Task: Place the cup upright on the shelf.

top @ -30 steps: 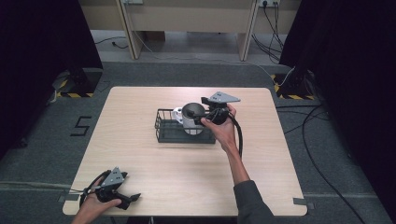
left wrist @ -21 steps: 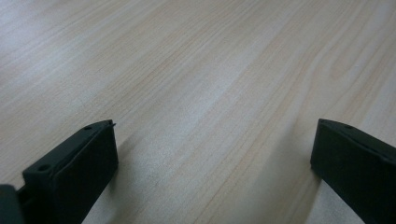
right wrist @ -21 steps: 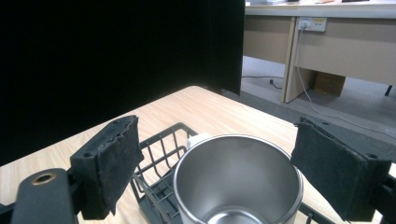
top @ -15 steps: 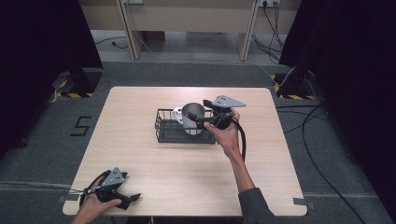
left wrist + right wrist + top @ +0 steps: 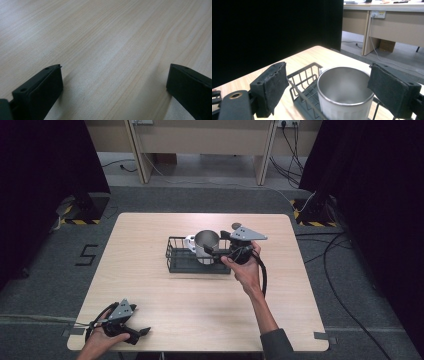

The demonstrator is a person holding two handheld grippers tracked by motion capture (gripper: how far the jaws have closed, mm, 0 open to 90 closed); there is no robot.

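Steel cup (image 5: 344,93) stands upright in the black wire basket (image 5: 181,261) mid-counter (image 5: 200,310), between the spread jaws of the right gripper (image 5: 342,85), pads clear of it; left gripper (image 5: 131,332), jaws spread, rests at the counter's near-left corner

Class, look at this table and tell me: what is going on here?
A person holds a gripper in each hand. The right gripper hangs open beside a metal cup that stands in a black wire basket; its pads do not press on the cup. The left gripper rests open at the table's near corner.
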